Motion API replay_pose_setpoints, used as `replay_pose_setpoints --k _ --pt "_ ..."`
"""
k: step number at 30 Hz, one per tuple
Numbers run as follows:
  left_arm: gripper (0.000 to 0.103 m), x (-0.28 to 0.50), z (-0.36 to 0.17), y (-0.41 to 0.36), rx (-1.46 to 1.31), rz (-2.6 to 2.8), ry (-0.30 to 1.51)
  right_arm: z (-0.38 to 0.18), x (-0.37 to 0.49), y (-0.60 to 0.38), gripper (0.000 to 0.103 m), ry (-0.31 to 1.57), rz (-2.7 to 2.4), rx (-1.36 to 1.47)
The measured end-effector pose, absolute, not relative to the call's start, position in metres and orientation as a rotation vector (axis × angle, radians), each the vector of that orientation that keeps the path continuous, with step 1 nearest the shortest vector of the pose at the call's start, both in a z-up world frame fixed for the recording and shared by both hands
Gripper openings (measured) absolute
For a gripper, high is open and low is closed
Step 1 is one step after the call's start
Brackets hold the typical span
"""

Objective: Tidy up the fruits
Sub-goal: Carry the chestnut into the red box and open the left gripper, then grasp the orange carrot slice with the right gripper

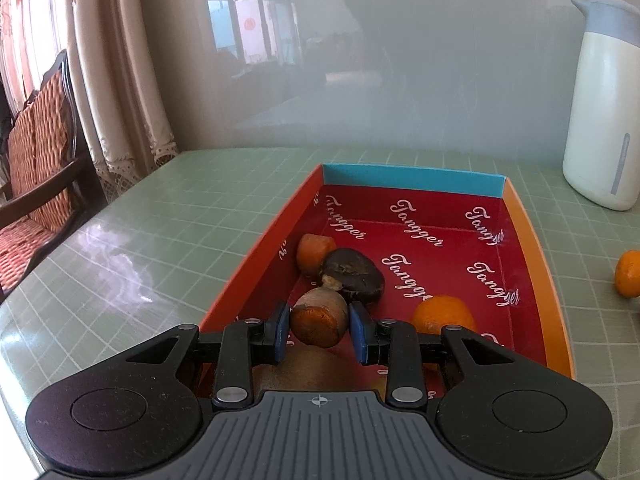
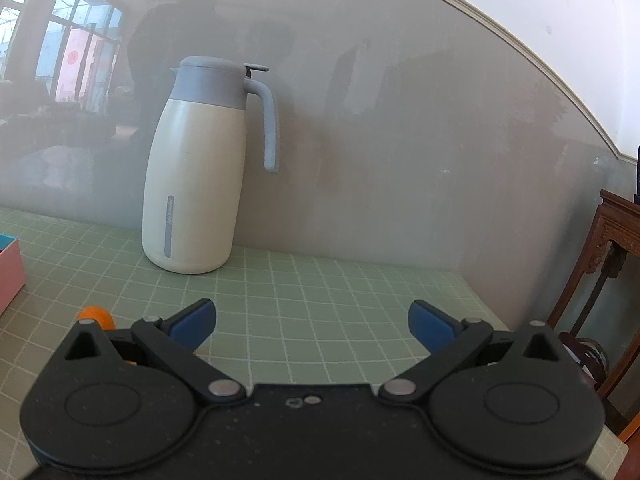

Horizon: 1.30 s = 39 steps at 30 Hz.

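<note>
My left gripper is over the near end of a red cardboard box, its blue pads on either side of an orange-brown fruit piece; the left pad touches it, the right pad shows a thin gap. In the box lie a dark brown fruit, an orange piece behind it and an orange to the right. Another orange lies on the table right of the box. My right gripper is open and empty above the green table; an orange shows behind its left finger.
A cream and grey thermos jug stands at the back by the glossy wall, also in the left wrist view. The green grid table has a chair off its left edge and a wooden stand at the right. The box's pink corner shows at far left.
</note>
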<state>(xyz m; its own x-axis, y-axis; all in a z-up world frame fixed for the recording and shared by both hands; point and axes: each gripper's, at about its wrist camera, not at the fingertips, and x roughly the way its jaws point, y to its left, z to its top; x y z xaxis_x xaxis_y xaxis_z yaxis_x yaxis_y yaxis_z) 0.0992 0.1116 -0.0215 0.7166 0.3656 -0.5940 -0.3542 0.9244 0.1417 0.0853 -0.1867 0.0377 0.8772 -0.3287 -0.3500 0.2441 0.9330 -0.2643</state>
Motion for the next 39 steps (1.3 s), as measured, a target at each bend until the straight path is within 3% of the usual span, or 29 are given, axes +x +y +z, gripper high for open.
replay_pose_setpoints --k 18,21,24,26,34,39 --pt "0.033 0.094 -0.017 0.116 -0.032 0.406 0.652 0.038 0.085 -0.201 0.103 0.41 -0.311 -0.196" --pt "0.066 0.088 -0.012 0.115 -0.027 0.428 0.628 0.038 0.084 -0.207 0.103 0.41 -0.323 -0.191" --pt "0.075 0.08 -0.002 0.11 -0.002 0.427 0.577 0.038 0.082 -0.214 0.103 0.415 -0.334 -0.182" --pt "0.091 0.075 0.003 0.108 0.01 0.431 0.56 0.038 0.082 -0.218 0.103 0.42 -0.34 -0.173" --pt "0.093 0.039 0.02 0.115 -0.028 0.404 0.531 0.037 0.082 -0.224 0.103 0.431 -0.337 -0.15" --pt "0.102 0.009 0.024 0.112 -0.017 0.384 0.509 0.036 0.085 -0.22 0.103 0.44 -0.314 -0.138"
